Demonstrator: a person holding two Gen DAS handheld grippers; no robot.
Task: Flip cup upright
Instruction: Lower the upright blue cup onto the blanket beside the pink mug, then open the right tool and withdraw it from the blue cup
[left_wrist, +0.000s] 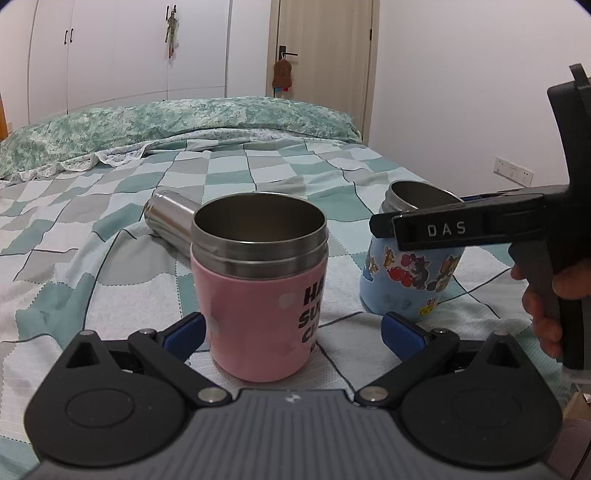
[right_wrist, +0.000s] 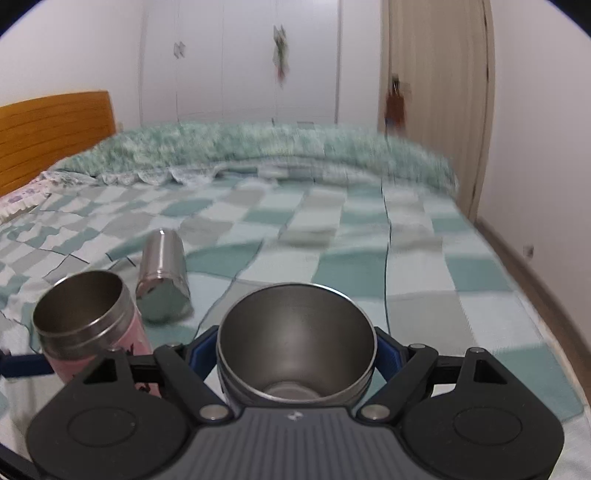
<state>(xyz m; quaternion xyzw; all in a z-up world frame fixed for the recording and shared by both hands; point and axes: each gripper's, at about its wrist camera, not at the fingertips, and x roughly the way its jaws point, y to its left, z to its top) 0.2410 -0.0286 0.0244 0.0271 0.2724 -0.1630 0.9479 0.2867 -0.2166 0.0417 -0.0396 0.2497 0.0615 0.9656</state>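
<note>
Beside pink cup (left_wrist: 258, 295), right tool (right_wrist: 297, 347) grips blue cup (left_wrist: 410, 273).

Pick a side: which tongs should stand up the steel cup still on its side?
Left. The left tongs are open and free around the upright pink cup, and the bare steel cup lies just behind it. The right tongs are shut on the tilted blue cup.

Pink cup (left_wrist: 258, 314): pink sleeve, black block lettering, bare steel rim band. Blue cup (left_wrist: 410, 280): light blue sleeve printed with cartoon cat-and-mouse figures in red, grey, brown; steel interior. Steel cup (left_wrist: 168, 218) at 10 o'clock of pink cup: plain silver. Bedspread (left_wrist: 110, 229): teal, grey, white checks. Pillow (left_wrist: 147, 125): mottled green-white. Headboard (right_wrist: 51, 133): orange wood. Gripper pads blue, frames black.
</note>
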